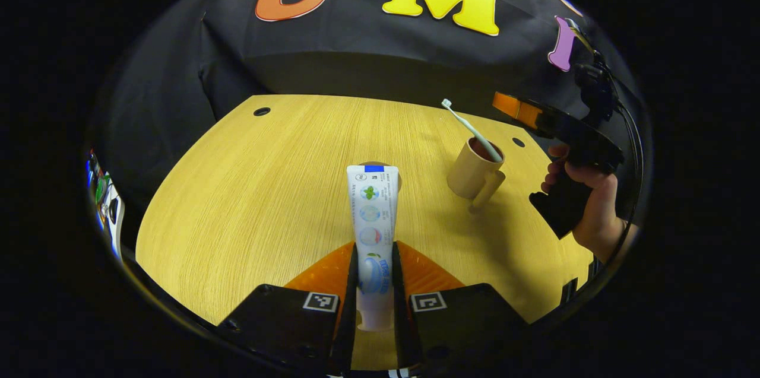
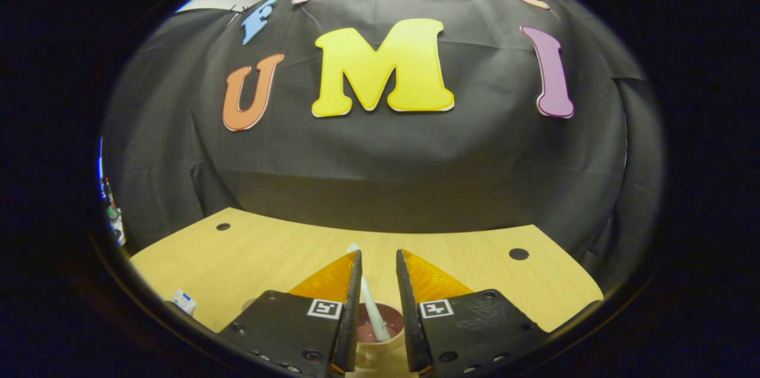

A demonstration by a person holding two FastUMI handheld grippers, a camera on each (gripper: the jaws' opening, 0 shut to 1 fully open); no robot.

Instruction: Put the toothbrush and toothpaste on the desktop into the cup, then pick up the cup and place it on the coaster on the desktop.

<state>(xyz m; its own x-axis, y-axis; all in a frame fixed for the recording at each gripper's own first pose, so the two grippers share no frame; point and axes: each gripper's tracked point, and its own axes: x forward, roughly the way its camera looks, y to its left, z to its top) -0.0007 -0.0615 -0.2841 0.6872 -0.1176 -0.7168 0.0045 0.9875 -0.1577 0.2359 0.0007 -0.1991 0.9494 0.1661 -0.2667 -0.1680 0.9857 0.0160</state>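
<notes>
left tongs [image 1: 374, 283]: closed on the toothpaste [image 1: 373, 212], gripping its cap end; tube's long axis runs straight ahead, lifted clear of the desk [image 1: 237, 200].
coaster [image 1: 396, 171]: small brown edge peeking out behind the tube's far end.
cup [image 1: 475, 173]: ahead and to the right of the tube, upright on the desk, handle toward the camera; toothbrush [image 1: 469, 126] already inside, leaning left.
right tongs [image 2: 378, 283]: fingers parted a little, holding nothing, hovering right over the cup.
next move, judged: tube swings right, tips cap-down into the cup; left tongs carry it, right tongs crowd the rim.
</notes>
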